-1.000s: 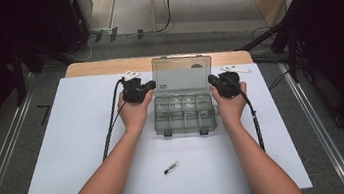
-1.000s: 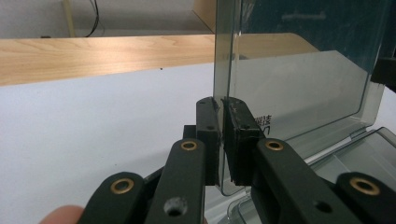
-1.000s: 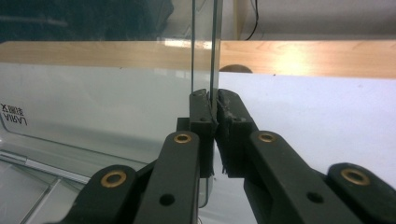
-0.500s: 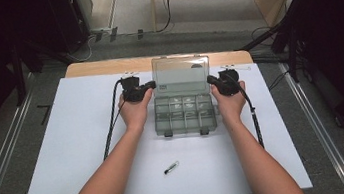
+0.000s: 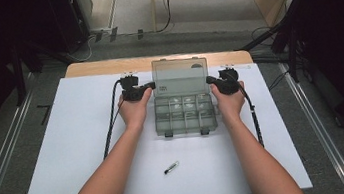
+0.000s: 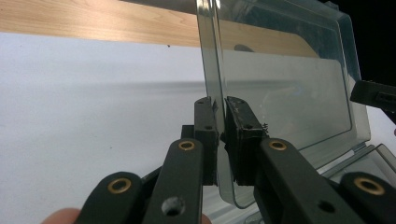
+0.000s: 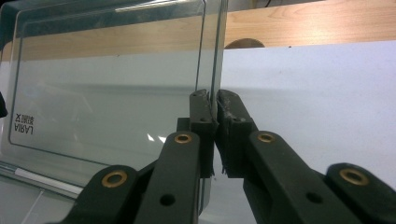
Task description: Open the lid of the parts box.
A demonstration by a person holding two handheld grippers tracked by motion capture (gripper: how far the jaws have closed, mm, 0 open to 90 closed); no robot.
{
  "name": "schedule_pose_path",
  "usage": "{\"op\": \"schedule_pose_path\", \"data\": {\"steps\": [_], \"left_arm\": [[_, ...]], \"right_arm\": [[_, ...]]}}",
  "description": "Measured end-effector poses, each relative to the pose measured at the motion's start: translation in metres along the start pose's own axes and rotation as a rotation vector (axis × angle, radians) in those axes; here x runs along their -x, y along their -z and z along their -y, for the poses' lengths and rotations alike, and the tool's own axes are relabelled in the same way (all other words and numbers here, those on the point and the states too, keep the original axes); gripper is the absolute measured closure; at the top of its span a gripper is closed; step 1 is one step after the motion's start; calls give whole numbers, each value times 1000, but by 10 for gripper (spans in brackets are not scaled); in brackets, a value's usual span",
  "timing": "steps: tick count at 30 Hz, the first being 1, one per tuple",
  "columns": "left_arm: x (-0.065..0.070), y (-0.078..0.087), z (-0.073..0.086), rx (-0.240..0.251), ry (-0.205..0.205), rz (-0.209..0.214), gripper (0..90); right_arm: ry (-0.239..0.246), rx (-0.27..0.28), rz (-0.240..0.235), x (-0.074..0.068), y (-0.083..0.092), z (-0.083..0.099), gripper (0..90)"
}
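Observation:
A clear grey compartment box lies in the middle of the white sheet, its lid standing upright at the back. My left gripper is shut on the lid's left edge, and in the left gripper view the black jaws of that gripper pinch the thin plastic lid. My right gripper is shut on the lid's right edge; the right gripper view shows the gripper pressing its pads on the rim of the lid. The compartments hold small pale items, too small to tell.
A small black and white stick-like object lies on the white sheet in front of the box, between the person's forearms. A wooden table edge runs behind the sheet. Cables trail from both grippers toward the near edge.

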State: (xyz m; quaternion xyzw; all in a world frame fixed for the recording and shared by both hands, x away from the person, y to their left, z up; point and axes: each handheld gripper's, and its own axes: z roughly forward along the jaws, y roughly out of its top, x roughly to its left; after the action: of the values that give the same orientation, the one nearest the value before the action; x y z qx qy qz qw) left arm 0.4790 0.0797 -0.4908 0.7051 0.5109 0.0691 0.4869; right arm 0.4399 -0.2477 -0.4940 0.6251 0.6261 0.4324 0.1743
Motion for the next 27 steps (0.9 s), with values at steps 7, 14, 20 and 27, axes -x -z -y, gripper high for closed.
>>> {"op": "schedule_pose_path", "data": {"steps": [7, 14, 20, 27], "left_arm": [[-2, -2, 1, -10, 24, 8, 830], [-4, -3, 1, -15, 40, 11, 829], [-5, -5, 3, -24, 44, 10, 826], [-7, -7, 4, -38, 49, 4, 826]], "right_arm": [[-13, -23, -7, 2, -2, -1, 865], [-18, -40, -14, 4, -5, -1, 861], [-28, -50, -23, 6, -7, 0, 857], [-32, -64, -22, 8, -10, 2, 854]]}}
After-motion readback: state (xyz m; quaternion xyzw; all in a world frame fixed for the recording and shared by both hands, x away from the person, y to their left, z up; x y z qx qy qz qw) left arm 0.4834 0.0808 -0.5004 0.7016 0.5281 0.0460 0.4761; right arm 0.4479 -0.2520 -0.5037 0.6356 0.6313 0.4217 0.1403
